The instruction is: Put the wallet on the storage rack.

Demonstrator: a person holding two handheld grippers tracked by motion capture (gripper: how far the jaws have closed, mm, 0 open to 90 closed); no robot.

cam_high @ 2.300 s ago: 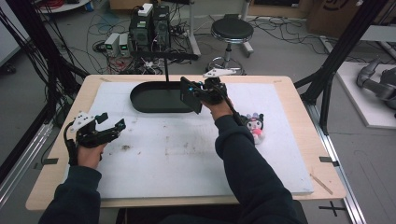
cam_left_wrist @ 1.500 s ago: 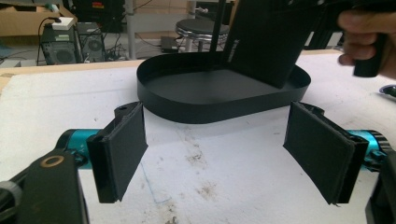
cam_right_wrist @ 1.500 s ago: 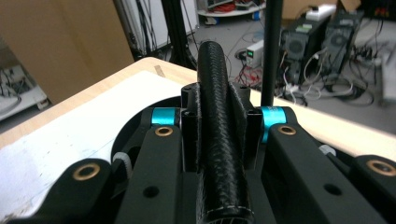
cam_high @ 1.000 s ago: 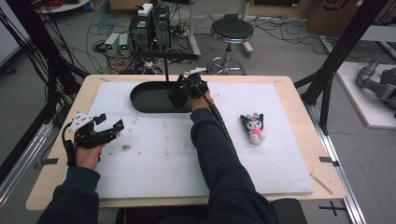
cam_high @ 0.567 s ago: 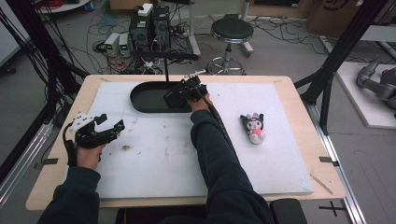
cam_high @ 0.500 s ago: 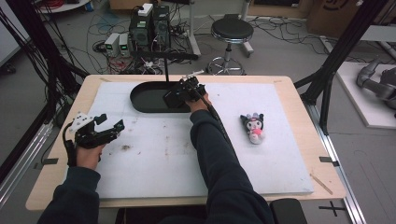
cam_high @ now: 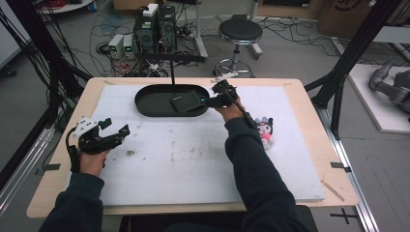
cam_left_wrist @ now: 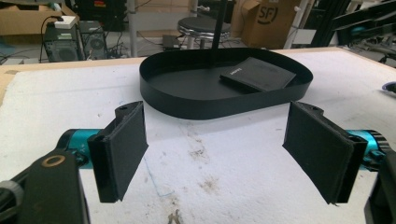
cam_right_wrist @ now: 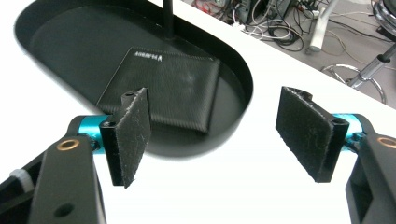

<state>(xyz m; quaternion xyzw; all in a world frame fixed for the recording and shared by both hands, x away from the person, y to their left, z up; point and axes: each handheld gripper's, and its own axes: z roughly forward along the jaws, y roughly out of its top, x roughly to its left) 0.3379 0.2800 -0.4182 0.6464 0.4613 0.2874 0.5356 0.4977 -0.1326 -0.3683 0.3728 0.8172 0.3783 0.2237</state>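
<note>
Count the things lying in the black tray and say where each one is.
1: a flat black wallet lies at the right end of the black oval tray, beside the upright post. Nothing else shows inside.

We read "SF" in dark letters on the cardboard box (cam_left_wrist: 271,21) beyond the surface. The black wallet (cam_right_wrist: 163,88) in the tray (cam_right_wrist: 233,133) bears a small pale imprint, too small to make out.
</note>
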